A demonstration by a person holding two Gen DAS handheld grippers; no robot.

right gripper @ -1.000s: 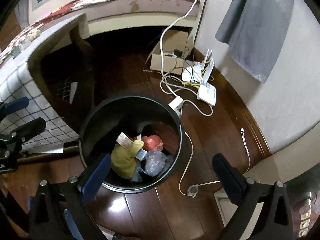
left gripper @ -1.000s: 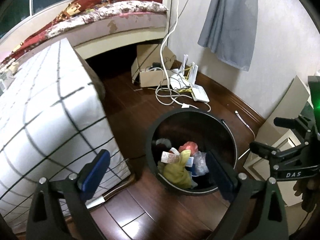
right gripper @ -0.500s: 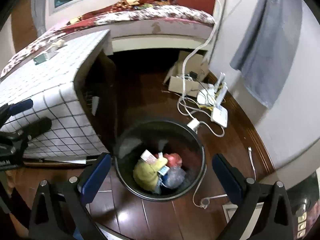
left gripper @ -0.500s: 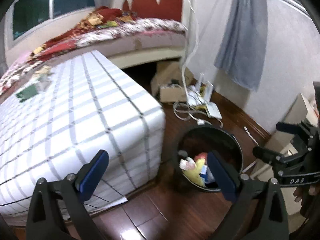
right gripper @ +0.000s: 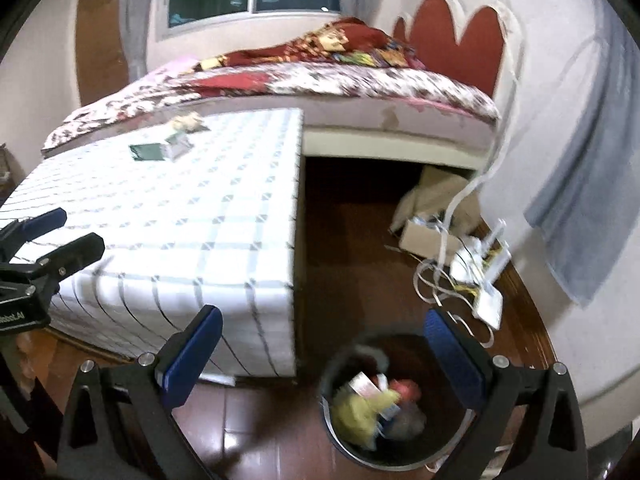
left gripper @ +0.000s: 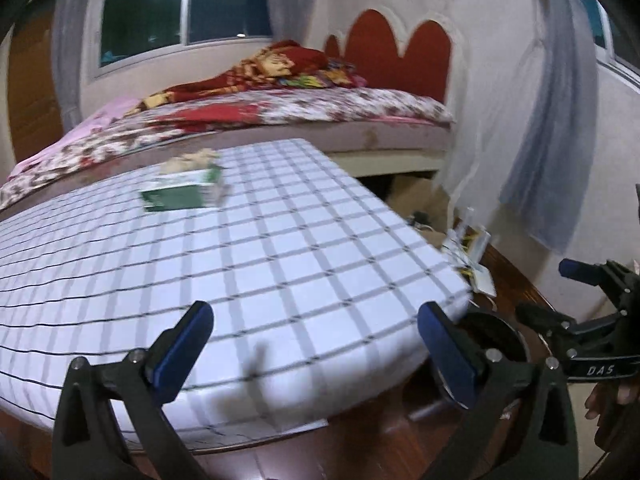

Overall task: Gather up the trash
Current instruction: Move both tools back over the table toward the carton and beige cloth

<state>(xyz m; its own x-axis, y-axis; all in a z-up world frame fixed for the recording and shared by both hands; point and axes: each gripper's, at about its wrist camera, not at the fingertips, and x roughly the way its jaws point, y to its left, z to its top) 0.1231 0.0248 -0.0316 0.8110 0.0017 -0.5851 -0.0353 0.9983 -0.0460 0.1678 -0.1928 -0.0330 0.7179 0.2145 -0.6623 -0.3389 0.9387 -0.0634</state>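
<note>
In the left wrist view, the left tool (left gripper: 316, 332) has its jaws opening, with nothing between them; past them, the checked surface (left gripper: 280, 264) carries a green carton (left gripper: 180, 192) with a crumpled paper wad (left gripper: 192, 158) touching its far side. The carton lies flat, its long axis running left to right across the view. In the right wrist view, the right tool (right gripper: 324, 344) stands wide and empty above the black bin (right gripper: 400, 456), which sits on the floor just off the surface's near corner. The bin already holds scraps. Both views are smeared, so a hurried reach could shove the carton off the surface's far edge toward the bed (right gripper: 360, 80).
</note>
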